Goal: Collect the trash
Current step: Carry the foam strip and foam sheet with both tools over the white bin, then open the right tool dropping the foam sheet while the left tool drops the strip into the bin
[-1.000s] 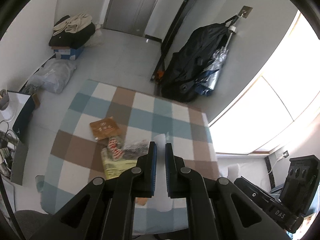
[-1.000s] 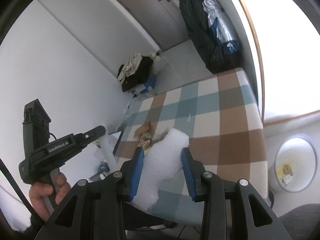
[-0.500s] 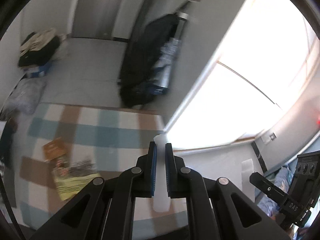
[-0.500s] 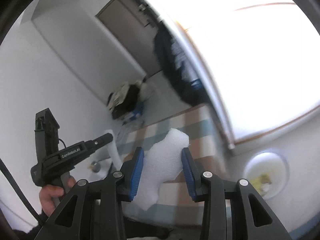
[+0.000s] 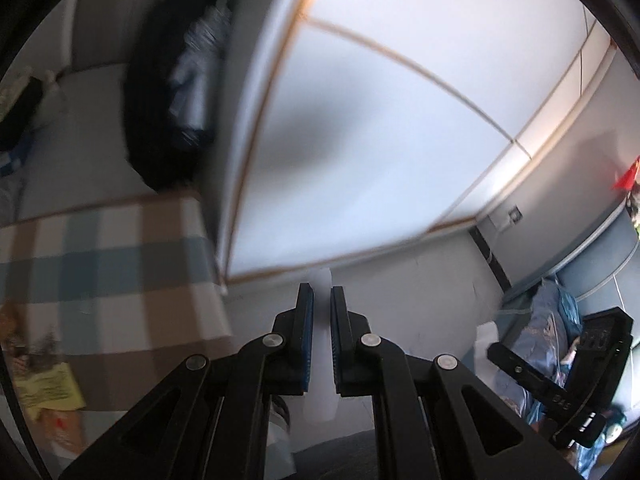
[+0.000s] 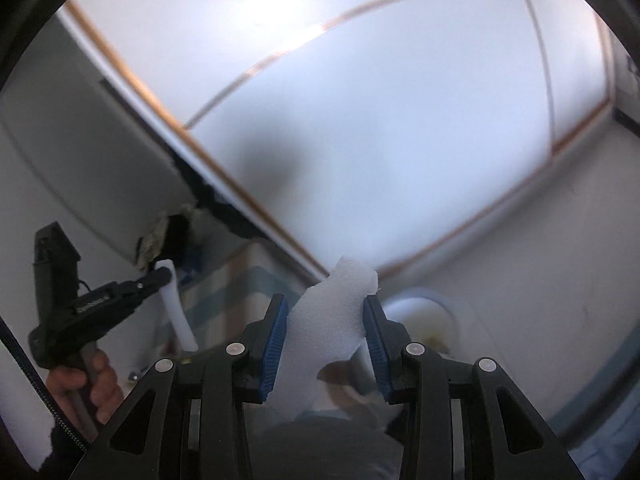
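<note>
My left gripper (image 5: 321, 292) is shut on a thin white foam strip (image 5: 320, 380) and holds it in the air off the table's right side; the strip also shows in the right wrist view (image 6: 176, 308). My right gripper (image 6: 326, 304) is shut on a broad piece of white foam sheet (image 6: 324, 332). A white round trash bin (image 6: 420, 320) with some trash inside stands on the floor just behind and below the right gripper. A yellow wrapper (image 5: 48, 388) and other wrappers lie on the checked tablecloth (image 5: 120, 248) at the far left.
A large bright window (image 5: 380, 140) fills the background in both views. A black bag and umbrella (image 5: 172, 92) lean on the wall beyond the table. Blue bedding (image 5: 548, 340) lies at the right. The right gripper body (image 5: 560, 380) shows at lower right.
Both grippers have swung to the right, away from the table and toward the window wall, each still holding its foam. The trash bin is now closer to the right gripper.
</note>
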The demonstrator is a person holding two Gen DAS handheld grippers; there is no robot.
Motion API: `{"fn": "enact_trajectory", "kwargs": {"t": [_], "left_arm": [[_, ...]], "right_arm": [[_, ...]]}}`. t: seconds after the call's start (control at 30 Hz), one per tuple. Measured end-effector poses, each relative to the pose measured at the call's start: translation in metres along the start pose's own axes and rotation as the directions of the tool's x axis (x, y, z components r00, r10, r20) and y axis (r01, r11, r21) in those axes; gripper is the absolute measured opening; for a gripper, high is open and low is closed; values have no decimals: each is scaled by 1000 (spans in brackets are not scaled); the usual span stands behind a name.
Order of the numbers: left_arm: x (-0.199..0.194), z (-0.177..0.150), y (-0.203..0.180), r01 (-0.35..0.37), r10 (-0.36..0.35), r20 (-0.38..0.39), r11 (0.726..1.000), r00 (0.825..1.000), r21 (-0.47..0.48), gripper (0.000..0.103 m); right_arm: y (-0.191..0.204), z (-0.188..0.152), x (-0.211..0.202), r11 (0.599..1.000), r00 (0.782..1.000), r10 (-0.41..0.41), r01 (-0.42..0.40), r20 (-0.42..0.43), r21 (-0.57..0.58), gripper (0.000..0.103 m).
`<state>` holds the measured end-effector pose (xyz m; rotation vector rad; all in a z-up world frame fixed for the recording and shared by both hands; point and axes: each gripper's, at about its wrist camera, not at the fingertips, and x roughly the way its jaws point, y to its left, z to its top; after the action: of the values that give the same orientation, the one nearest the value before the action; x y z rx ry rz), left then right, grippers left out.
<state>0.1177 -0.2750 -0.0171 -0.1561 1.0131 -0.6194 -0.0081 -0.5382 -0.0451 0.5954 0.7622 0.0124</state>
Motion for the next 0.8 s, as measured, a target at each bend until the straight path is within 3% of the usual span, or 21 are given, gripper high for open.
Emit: {"fn": "enact_trajectory", "kwargs": {"t": [0.4,0.8], "left_arm": [[97,-8,-2,-43,31,-189,997,981,-61,4],[134,-16,0,-78,56,-288,995,956,-65,4]], "right_arm": [[-70,-12,85,986,983,-117,132,-139,102,37],[-96,-16,190,986,961,-56,96,-271,137,40]]}}
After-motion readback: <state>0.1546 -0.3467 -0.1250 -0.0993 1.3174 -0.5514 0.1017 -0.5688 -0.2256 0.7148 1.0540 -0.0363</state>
